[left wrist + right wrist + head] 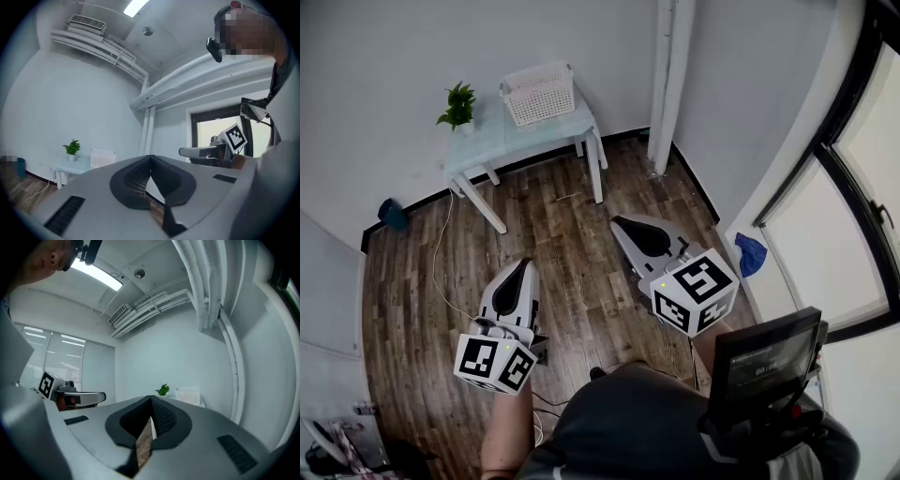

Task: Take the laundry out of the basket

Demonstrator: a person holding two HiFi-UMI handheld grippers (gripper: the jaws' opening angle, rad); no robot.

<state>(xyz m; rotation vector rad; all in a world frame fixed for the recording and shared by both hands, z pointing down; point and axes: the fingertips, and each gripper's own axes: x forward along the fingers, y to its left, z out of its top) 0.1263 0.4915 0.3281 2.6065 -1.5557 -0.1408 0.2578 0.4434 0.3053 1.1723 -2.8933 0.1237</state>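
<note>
Right gripper (620, 223): jaws clenched together, gripping nothing, above the floor.
Left gripper (525, 263): jaws closed tip to tip, empty.
Laundry basket (539, 92): white, at 12 o'clock on a pale table (502, 142), with a potted plant (457, 105) at its 9 o'clock.
Floor (572, 216): dark wood planks.
Room: white walls (375, 94), window (811, 253) at 3 o'clock.

One basket (539, 92), one plant (457, 105), one table (499, 141)

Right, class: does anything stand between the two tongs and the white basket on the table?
Nothing visible does. Only wooden floor lies between the left tongs, the right tongs and the table holding the basket.
</note>
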